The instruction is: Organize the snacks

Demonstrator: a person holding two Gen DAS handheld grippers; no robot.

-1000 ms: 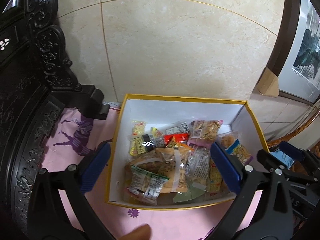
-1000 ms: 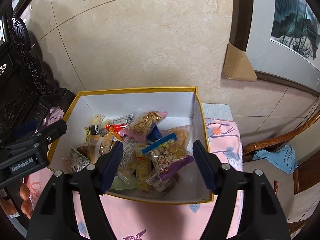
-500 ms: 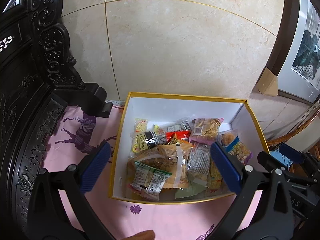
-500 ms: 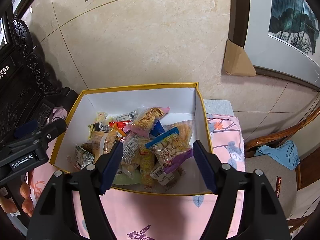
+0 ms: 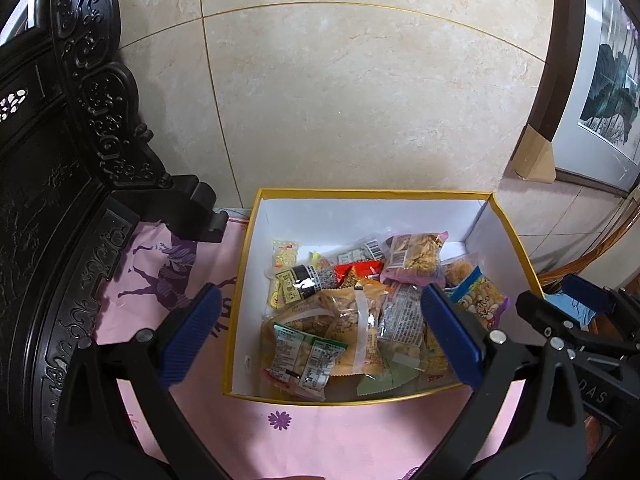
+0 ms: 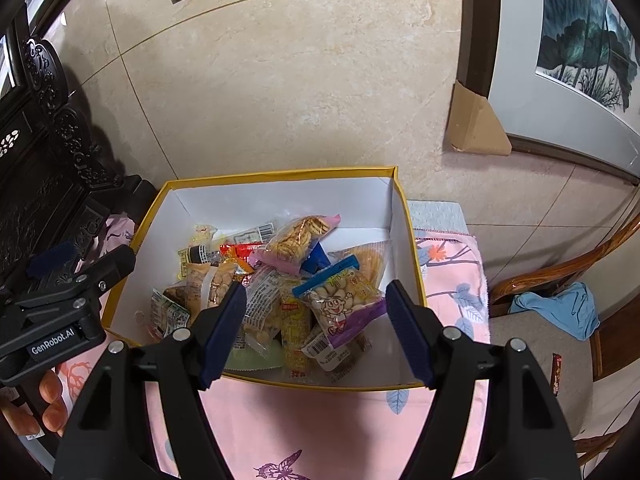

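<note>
A yellow-rimmed box (image 5: 510, 228) (image 6: 412, 240) stands on the pink cloth (image 5: 320, 436) (image 6: 312, 424) at the worktop's far edge, against the tiled wall (image 5: 360, 100), and holds a loose heap of snack packets (image 5: 352, 312) (image 6: 280, 280). The left gripper (image 5: 320, 336) hangs above the box's near side, its jaws spread wide and empty. The right gripper (image 6: 314, 330) hovers beside it with jaws likewise parted, framing a cartoon-printed packet (image 6: 340, 304) that lies on top of the heap.

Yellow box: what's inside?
The box holds a loose heap of snack packets: a cartoon packet on top, a pink-edged packet behind it, a red packet further left. Lower packets and most of the floor are covered.
</note>
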